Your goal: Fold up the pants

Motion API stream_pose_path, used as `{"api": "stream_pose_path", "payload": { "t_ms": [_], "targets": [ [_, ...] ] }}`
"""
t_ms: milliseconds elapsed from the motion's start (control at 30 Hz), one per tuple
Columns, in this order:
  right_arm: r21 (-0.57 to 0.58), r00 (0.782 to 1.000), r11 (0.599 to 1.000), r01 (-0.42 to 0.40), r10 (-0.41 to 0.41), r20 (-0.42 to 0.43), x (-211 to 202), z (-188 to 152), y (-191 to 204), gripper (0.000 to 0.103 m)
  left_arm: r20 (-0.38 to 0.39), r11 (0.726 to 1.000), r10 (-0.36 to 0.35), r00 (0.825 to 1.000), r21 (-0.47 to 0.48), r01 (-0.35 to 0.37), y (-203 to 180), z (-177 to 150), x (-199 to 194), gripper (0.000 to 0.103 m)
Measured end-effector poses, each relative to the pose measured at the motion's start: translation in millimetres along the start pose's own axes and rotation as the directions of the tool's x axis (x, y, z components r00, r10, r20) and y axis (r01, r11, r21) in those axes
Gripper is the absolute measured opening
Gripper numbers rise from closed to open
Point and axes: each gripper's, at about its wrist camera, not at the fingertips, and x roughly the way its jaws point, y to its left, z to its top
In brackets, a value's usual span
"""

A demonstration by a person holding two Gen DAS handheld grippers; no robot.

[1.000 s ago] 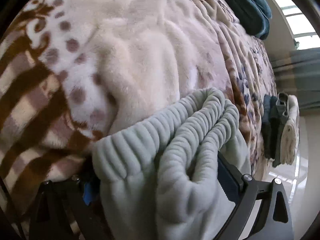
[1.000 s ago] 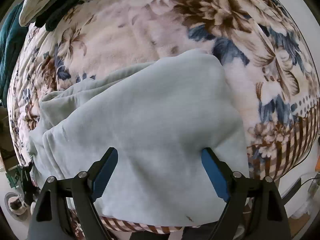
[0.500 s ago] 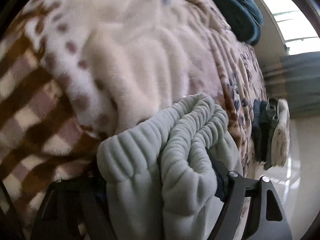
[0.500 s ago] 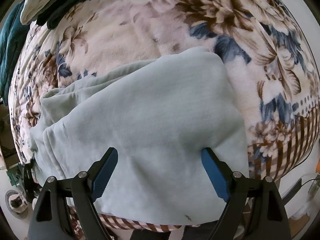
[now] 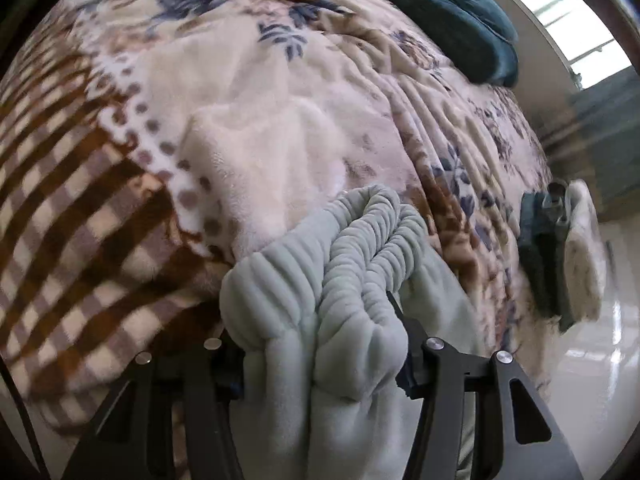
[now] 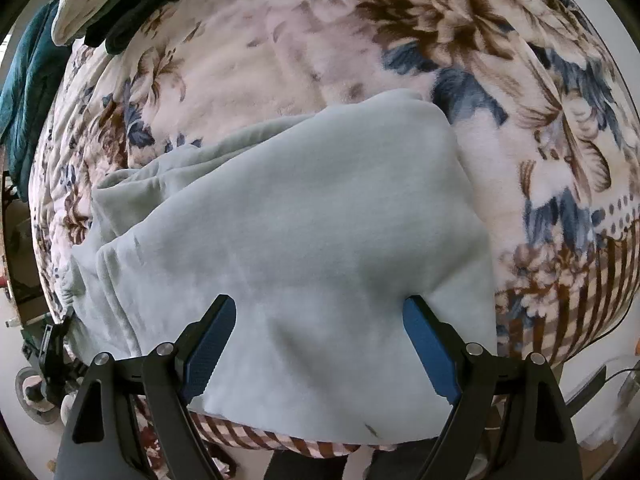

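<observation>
Since a second ago the left claw [image 5: 320, 364] is closing in on the bunched, ribbed waistband of the pale green pants [image 5: 344, 292]; its jaws are narrowing around the fleece, the fabric is bulging between them and it is now being pinched and lifted slightly off the blanket [image 5: 248, 148]. More of the flowered blanket is coming into the left wrist view than before. The right claw [image 6: 320, 344] is not changing: its jaws are standing wide apart over the flat leg of the pants [image 6: 304, 220], the blue pads [image 6: 210, 344] resting on or just above the cloth without gripping it. The left pad of the left claw is buried under fleece, so the contact there is hard to make out, and the left view is blurring with motion. The pants are lying across the bed near its front edge, hem overhanging the striped border. A stack of folded clothes [image 5: 560, 252] is sitting at the bed's far edge, with a teal cushion [image 5: 452, 16] beyond. Both claws are pointing steeply downward.
</observation>
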Motion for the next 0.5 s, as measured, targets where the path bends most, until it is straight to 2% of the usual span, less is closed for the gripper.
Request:
{"api": "stream_pose_path", "payload": {
  "t_ms": [100, 367, 500],
  "targets": [
    [-0.010, 1.000, 1.000, -0.008, 0.008, -0.007, 1, -1, -4, 0.088, 0.031, 0.998, 0.034, 0.999, 0.061, -0.036, -15, -10, -18, 0.051],
    [-0.021, 0.999, 1.000, -0.019, 0.019, -0.033, 0, 3, -6, 0.088, 0.009, 1.000, 0.025, 1.000, 0.011, -0.025, -15, -27, -22, 0.048],
    [-0.038, 0.999, 0.999, -0.027, 0.025, -0.047, 2, 5, -6, 0.088, 0.037, 0.998, 0.048, 0.998, 0.049, -0.049, -20, -17, -14, 0.048]
  ]
}}
